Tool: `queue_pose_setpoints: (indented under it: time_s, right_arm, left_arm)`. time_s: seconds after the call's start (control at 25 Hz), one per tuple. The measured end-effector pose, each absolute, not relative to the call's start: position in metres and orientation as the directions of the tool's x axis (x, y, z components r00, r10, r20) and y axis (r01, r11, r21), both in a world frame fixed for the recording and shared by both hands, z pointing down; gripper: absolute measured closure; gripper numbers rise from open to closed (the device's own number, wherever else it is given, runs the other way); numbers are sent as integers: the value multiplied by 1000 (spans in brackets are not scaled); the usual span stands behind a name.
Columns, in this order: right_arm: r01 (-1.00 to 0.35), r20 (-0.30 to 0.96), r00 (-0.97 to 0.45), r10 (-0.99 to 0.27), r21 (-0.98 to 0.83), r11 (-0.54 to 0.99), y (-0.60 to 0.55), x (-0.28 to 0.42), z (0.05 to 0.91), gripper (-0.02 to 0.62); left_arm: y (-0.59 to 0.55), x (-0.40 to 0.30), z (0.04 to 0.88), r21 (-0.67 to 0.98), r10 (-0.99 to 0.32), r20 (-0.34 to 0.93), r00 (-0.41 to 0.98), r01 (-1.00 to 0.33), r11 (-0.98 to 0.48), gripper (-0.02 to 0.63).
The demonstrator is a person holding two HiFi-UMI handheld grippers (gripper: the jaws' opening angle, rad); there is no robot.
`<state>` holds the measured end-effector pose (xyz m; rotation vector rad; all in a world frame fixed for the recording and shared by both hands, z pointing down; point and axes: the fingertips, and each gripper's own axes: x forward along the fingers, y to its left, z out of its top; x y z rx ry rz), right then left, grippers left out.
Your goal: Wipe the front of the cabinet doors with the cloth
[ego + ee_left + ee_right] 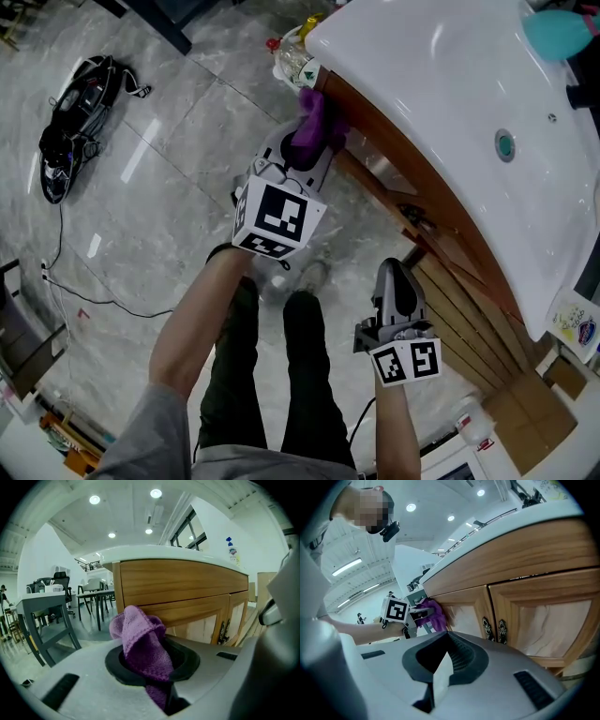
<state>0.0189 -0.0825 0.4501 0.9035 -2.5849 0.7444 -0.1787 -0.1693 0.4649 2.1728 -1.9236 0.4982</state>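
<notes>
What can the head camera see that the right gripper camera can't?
Only the head view shows the top of the white sink with its drain, the black bag on the floor, and the person's legs. Only the right gripper view shows the ceiling lights and the pale door panels seen from the front. Both show the left gripper, its fingers shut on the purple cloth, close by the wooden cabinet.

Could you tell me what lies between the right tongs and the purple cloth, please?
Only a bare stretch of wooden cabinet door, seen in the right gripper view; nothing else separates the right tongs from the cloth in the left tongs.
</notes>
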Motion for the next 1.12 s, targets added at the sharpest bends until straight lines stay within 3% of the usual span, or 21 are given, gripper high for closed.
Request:
queue_pose_setpoints:
  time_s: [0.28,1.12]
  right_arm:
    - [-645,432,-757,-491,-374,666,-88,20,452,588]
    - [-668,429,-741,-517,-388,636,-84,47,458,588]
  left_arm:
    - [-171,-178,465,-153,-910,396,118,-969,-193,535]
    - [-174,-114,469,-143,-890,404,211,-946,-290,535]
